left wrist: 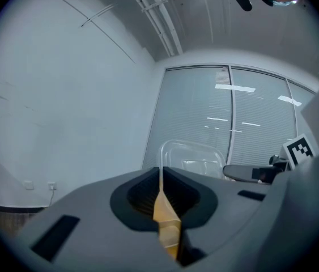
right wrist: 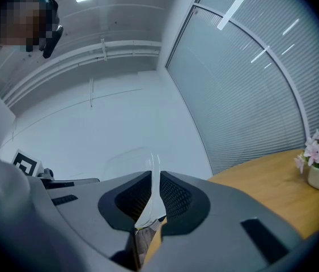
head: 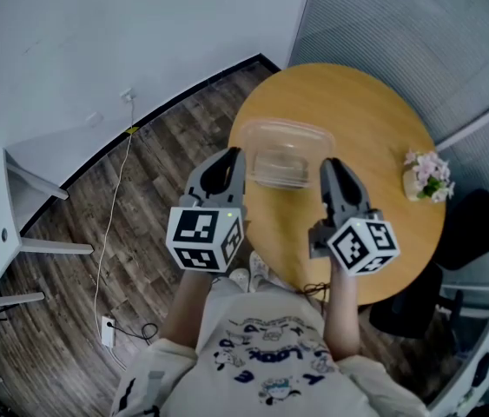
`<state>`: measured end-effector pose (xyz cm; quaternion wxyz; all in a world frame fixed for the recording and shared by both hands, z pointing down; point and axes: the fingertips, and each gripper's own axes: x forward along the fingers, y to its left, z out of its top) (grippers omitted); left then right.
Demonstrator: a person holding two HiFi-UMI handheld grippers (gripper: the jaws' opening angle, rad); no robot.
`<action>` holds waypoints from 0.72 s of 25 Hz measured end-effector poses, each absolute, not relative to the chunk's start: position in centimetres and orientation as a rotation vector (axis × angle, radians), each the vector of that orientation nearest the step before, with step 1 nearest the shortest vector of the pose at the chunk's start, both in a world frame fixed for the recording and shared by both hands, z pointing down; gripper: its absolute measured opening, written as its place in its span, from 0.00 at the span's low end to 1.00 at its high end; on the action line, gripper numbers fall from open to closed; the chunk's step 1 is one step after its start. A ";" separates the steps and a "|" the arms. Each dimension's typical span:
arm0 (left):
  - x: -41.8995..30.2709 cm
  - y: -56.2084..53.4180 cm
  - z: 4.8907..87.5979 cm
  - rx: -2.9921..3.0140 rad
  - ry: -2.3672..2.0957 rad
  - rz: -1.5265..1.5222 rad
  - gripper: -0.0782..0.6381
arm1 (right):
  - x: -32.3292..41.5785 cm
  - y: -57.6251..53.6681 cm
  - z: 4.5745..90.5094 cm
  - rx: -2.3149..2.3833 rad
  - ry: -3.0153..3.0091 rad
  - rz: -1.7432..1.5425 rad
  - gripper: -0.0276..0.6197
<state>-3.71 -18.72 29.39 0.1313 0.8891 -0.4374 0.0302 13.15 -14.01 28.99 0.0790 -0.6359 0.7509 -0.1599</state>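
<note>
A clear plastic container (head: 287, 152) hangs between my two grippers above the round wooden table (head: 374, 111). My left gripper (head: 234, 165) is shut on the container's left rim and my right gripper (head: 332, 172) on its right rim. In the left gripper view the jaws (left wrist: 160, 177) pinch the thin clear rim, with the container's body (left wrist: 196, 158) beyond and the right gripper (left wrist: 261, 171) past it. In the right gripper view the jaws (right wrist: 154, 180) clamp the opposite rim, and the container (right wrist: 128, 160) shows faintly. The container looks empty.
A small pot of pink flowers (head: 426, 176) stands at the table's right edge. A white cable (head: 114, 207) runs over the wood floor to a power strip (head: 108, 330). White furniture (head: 1, 233) stands at the left, and something dark (head: 479, 224) at the right.
</note>
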 end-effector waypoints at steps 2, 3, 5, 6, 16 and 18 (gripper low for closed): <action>-3.7 -18.6 29.3 2.583 -1.272 0.083 0.14 | 13.2 -13.9 29.1 -1.900 2.243 -0.484 0.11; -3.6 -18.6 29.3 2.584 -1.272 0.083 0.14 | 13.3 -13.9 29.1 -1.898 2.243 -0.484 0.11; -3.5 -18.5 29.3 2.585 -1.271 0.083 0.14 | 13.4 -13.8 29.1 -1.897 2.241 -0.483 0.11; -3.4 -18.5 29.3 2.585 -1.270 0.082 0.14 | 13.5 -13.8 29.1 -1.899 2.238 -0.482 0.11; -3.2 -18.4 29.0 2.588 -1.266 0.078 0.14 | 13.7 -13.8 28.9 -1.902 2.236 -0.479 0.11; -3.2 -18.4 29.0 2.588 -1.264 0.078 0.14 | 13.6 -13.9 28.5 -1.911 2.254 -0.464 0.11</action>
